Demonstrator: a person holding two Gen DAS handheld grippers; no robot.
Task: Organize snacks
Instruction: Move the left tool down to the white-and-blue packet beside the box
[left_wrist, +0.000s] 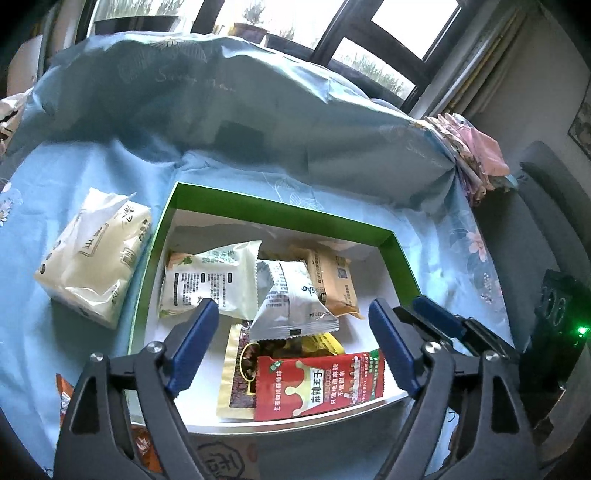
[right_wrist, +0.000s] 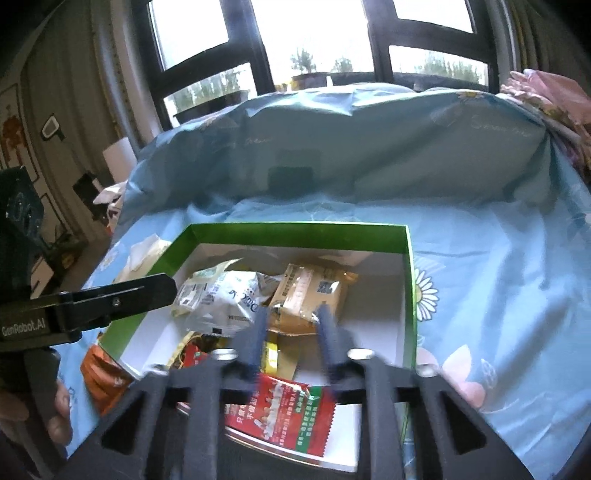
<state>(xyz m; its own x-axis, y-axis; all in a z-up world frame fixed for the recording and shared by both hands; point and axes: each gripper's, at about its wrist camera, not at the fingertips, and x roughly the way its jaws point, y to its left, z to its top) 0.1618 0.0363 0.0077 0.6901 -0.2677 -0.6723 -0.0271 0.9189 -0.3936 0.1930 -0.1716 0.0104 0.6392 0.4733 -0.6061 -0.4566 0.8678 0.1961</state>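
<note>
A green-walled box (left_wrist: 280, 210) (right_wrist: 295, 232) with a white floor stands on the blue flowered cloth. Inside lie several snack packets: a red one (left_wrist: 317, 384) (right_wrist: 280, 413) nearest me, a yellow-brown one (left_wrist: 240, 369), a white-green one (left_wrist: 210, 280), a silver-white one (left_wrist: 288, 295) on top, and a tan one (left_wrist: 336, 280) (right_wrist: 314, 291). My left gripper (left_wrist: 291, 310) hangs over the box, open wide, nothing between its blue pads. My right gripper (right_wrist: 291, 317), blurred, is open above the tan and red packets and holds nothing.
A cream tissue pack (left_wrist: 92, 258) lies left of the box. Orange packets (left_wrist: 64, 398) (right_wrist: 99, 373) sit outside its near-left corner. A cloth-covered bulk (left_wrist: 258, 110) rises behind the box, with windows beyond. A grey chair (left_wrist: 546, 192) stands at the right.
</note>
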